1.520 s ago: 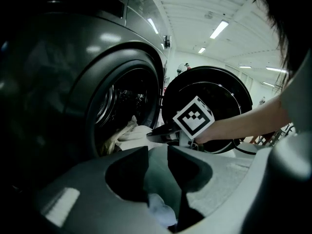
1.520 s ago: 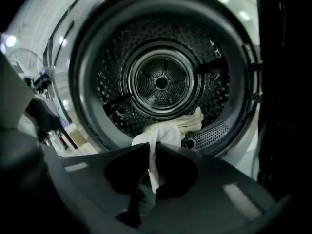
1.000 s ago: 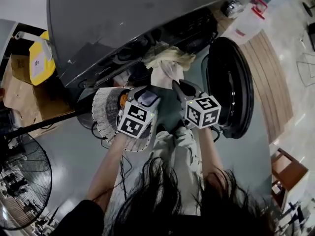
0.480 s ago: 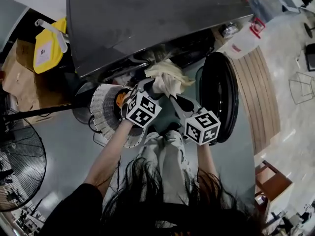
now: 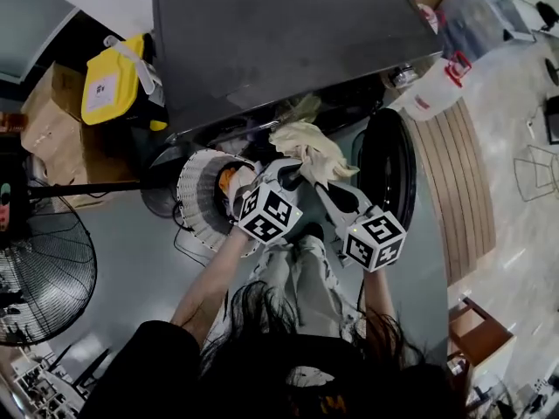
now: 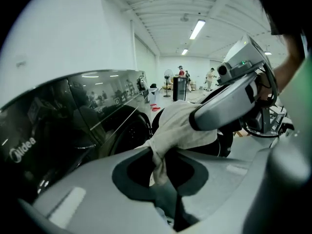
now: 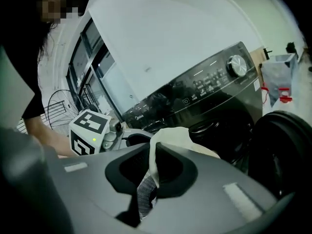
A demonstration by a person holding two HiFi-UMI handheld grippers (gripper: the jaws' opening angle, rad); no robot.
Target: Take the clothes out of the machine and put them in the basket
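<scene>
Both grippers hold one cream cloth in front of the dark washing machine, just outside its drum opening. My left gripper is shut on the cloth's left side; the cloth runs down into its closed jaws. My right gripper is shut on the right side, where the cloth and a grey checked bit are pinched. The white ribbed basket stands on the floor to the left of the grippers, with something orange inside. The round black door hangs open on the right.
A yellow jug sits on cardboard boxes left of the machine. A white jug stands at the machine's right corner. A floor fan is at the far left, and cables lie by the basket. The person's legs are below the grippers.
The cloth has come further out of the drum opening toward the person, still held by both grippers. The head camera has shifted, so the machine sits more to the right in view.
</scene>
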